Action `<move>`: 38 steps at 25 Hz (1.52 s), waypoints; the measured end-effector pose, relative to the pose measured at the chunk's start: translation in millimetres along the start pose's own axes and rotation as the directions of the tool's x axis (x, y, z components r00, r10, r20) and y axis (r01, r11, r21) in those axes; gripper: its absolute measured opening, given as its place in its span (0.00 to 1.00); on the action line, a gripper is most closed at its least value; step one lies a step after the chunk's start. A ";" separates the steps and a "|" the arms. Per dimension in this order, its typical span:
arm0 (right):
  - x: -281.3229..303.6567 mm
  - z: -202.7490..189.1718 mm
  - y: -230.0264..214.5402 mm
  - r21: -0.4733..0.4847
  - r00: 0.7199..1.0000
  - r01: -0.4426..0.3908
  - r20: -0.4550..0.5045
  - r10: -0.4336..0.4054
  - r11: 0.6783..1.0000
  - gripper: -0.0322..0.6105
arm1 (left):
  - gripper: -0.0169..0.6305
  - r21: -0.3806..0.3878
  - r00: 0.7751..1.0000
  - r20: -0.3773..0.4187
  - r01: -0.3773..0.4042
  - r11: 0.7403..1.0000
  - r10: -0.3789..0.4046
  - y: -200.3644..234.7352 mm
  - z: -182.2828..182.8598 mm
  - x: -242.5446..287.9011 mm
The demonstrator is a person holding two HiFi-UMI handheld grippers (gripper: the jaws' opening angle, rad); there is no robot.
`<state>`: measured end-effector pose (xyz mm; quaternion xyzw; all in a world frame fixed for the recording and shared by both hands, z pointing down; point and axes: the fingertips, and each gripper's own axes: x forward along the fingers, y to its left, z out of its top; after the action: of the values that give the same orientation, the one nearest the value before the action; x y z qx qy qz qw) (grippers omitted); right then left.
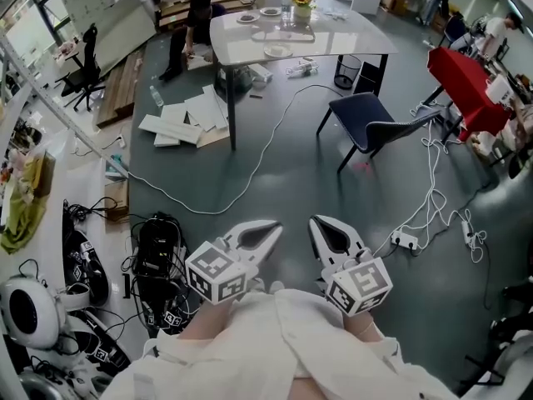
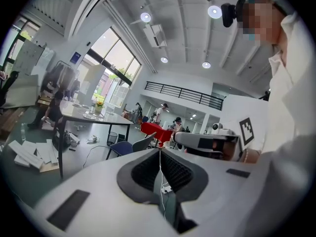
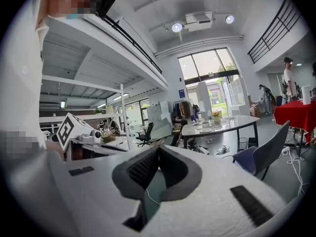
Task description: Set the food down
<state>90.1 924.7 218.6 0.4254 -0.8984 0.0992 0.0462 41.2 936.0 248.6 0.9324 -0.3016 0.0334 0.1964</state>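
Both grippers are held side by side over the grey floor, close to the person's white sleeves. My left gripper (image 1: 271, 230) is shut and empty, its jaws meeting at the tip (image 2: 159, 151). My right gripper (image 1: 319, 226) is also shut with nothing between its jaws (image 3: 157, 149). Far ahead stands a white table (image 1: 333, 36) with several plates (image 1: 277, 51), a water bottle (image 1: 286, 5) and a yellow flower pot (image 1: 302, 5). I cannot make out any food on the plates at this distance.
A dark blue chair (image 1: 375, 127) stands right of the table, with a red-draped table (image 1: 466, 77) beyond it. White cables (image 1: 275, 140) and a power strip (image 1: 405, 241) trail over the floor. Scattered boards (image 1: 187, 119) lie left; black gear (image 1: 158, 257) and a white robot head (image 1: 29, 311) crowd the near left.
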 end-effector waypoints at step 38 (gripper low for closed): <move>269.0 50.5 -147.1 0.002 0.999 0.050 -0.011 -0.050 0.999 0.04 | 0.05 0.025 0.999 -0.011 0.040 0.999 -0.040 257.0 117.8 128.7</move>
<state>33.4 619.6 234.7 0.4472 -0.8871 0.1015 0.0530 -8.3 629.4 252.3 0.9405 -0.2812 0.0383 0.1867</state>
